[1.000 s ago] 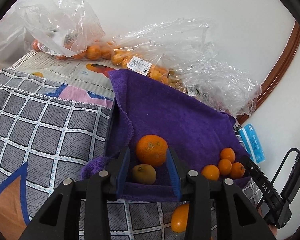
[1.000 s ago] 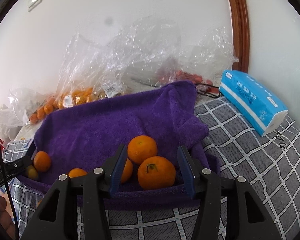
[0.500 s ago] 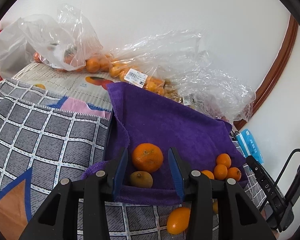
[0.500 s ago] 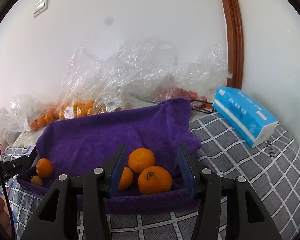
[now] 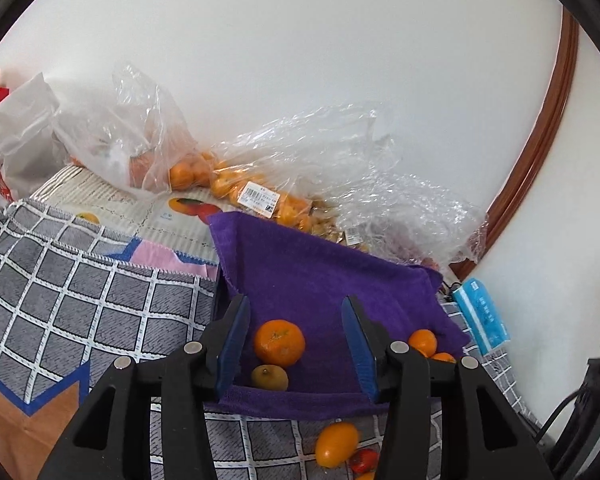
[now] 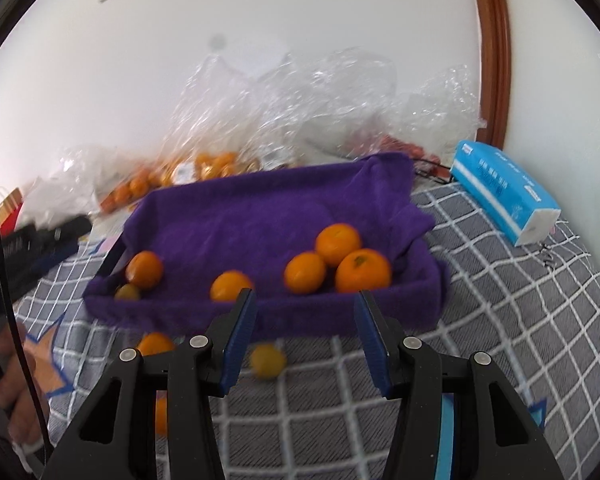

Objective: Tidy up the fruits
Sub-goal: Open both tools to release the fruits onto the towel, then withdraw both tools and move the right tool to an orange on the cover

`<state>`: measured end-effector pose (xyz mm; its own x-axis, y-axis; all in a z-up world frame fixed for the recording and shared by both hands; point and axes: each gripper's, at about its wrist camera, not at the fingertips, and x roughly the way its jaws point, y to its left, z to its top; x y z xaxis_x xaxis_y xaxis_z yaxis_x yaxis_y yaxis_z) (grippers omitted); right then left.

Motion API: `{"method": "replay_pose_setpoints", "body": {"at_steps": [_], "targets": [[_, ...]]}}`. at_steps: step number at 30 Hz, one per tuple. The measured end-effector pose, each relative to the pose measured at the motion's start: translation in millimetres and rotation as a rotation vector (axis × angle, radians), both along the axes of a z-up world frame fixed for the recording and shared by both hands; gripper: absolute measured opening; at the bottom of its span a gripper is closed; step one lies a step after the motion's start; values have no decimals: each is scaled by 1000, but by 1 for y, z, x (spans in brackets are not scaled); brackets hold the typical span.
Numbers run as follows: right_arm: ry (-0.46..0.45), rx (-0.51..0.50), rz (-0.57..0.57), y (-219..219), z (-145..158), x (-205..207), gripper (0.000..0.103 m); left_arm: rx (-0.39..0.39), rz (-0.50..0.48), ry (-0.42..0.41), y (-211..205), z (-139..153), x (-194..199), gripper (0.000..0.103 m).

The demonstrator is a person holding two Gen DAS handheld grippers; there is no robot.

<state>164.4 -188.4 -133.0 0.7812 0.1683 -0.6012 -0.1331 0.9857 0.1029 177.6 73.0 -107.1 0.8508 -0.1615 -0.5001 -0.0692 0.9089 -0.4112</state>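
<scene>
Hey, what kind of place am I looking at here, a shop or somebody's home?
Most likely a home. A checked cloth covers the surface, shopping bags of fruit with price labels lie against a plain wall, and a tissue pack sits near a wooden door frame.

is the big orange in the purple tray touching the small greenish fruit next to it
Cannot tell. In the left wrist view the orange overlaps the greenish fruit with no gap visible; the right wrist view is too blurred to confirm contact.

Plastic bags [image 5: 308,184] crowd behind the purple-lined tray [image 5: 320,276]; its top lies open.
</scene>
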Motion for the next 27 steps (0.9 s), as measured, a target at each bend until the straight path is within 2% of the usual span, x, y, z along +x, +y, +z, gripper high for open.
{"method": "replay_pose_setpoints", "body": {"at_steps": [3, 5, 8, 10, 13, 16, 20, 27], "targets": [[8, 5, 23, 9, 2, -11, 50, 13, -43, 52, -2, 9, -5, 46], [14, -4, 36, 16, 2, -16, 50, 55, -66, 71, -3, 10, -16, 48], [31, -13, 53, 27, -3, -20, 50, 133, -50, 87, 2, 1, -33, 48], [41, -4, 59, 32, -10, -21, 50, 176, -21, 128, 10, -11, -41, 49], [79, 14, 63, 39, -24, -22, 50, 170, -10, 212, 26, -32, -50, 49], [104, 22, 61, 42, -34, -24, 50, 168, -3, 261, 37, -48, -57, 49], [107, -3, 62, 47, -38, -27, 50, 201, -1, 286, 38, -61, -63, 49], [104, -26, 58, 53, -40, -25, 50, 215, -9, 271, 33, -72, -69, 49]]}}
